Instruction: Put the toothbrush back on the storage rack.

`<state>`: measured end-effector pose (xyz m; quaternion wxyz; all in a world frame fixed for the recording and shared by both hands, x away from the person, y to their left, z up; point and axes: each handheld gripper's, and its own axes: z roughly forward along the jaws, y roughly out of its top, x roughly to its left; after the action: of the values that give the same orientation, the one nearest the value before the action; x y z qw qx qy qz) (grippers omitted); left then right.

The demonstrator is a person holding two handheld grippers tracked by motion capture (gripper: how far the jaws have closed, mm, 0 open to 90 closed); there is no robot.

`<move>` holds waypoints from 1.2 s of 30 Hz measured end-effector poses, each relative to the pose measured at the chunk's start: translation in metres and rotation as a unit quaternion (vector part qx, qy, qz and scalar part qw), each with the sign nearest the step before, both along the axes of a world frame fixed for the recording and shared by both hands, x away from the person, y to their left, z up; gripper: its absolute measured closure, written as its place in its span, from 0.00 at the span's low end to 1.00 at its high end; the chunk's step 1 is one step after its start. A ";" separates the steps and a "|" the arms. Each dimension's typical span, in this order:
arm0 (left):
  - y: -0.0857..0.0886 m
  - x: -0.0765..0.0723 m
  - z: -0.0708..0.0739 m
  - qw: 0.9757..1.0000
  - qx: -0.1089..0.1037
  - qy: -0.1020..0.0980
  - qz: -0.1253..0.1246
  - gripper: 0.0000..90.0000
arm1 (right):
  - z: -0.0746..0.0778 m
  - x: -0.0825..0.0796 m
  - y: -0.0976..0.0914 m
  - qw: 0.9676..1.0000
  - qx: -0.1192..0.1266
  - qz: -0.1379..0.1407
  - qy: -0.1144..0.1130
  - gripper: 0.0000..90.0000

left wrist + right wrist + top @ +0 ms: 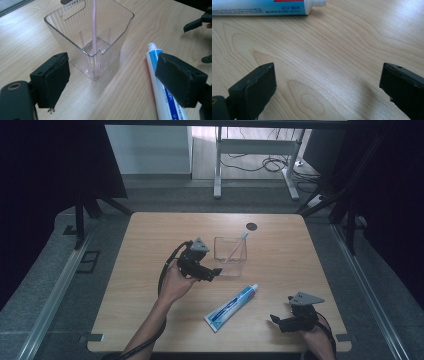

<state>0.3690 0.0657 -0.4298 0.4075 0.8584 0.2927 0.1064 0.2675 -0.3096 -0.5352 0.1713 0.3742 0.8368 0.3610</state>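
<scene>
At table centre, the spread left gripper hangs at the clear ribbed plastic holder's eight o'clock, perhaps steadying it; the right gripper, equally spread, faces the blue-and-white toothpaste tube.

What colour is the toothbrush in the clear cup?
Pink handle; the toothbrush shows best in the left gripper view, standing in the cup.

**Open tabletop with two things in the way**

A clear plastic cup stands upright near the middle of the wooden table, with a pink toothbrush leaning inside it. A toothpaste tube lies flat just nearer, slanting right. Bare wood lies open between the tube and the right gripper. The left gripper, jaws spread, hovers just left of the cup.
</scene>
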 end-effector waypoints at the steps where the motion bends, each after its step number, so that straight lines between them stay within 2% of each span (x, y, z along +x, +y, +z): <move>1: 0.001 -0.002 -0.001 1.000 -0.002 -0.002 -0.001 0.14 | 0.000 0.000 0.000 1.000 0.000 0.000 0.000 0.01; 3: 0.004 -0.005 -0.002 1.000 -0.005 -0.008 0.000 0.14 | 0.000 0.000 0.000 1.000 0.000 0.000 0.000 0.01; 7: 0.009 -0.010 -0.005 1.000 -0.011 -0.002 -0.004 0.14 | 0.000 0.000 0.000 1.000 -0.001 0.000 0.000 0.01; 11: 0.016 -0.017 -0.008 1.000 -0.006 -0.006 -0.002 0.14 | 0.000 0.000 0.001 1.000 0.000 0.001 -0.001 0.01; 25: 0.046 -0.041 -0.020 0.999 -0.021 -0.009 0.028 0.14 | 0.000 0.000 0.002 1.000 0.000 0.006 0.000 0.01; 36: 0.062 -0.063 -0.030 0.999 -0.006 -0.004 0.040 0.14 | 0.000 -0.001 0.003 1.000 -0.002 0.005 -0.002 0.01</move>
<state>0.3062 0.1282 -0.4602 0.4091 0.8433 0.3258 0.1241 0.2668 -0.3065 -0.5353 0.1720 0.3689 0.8391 0.3610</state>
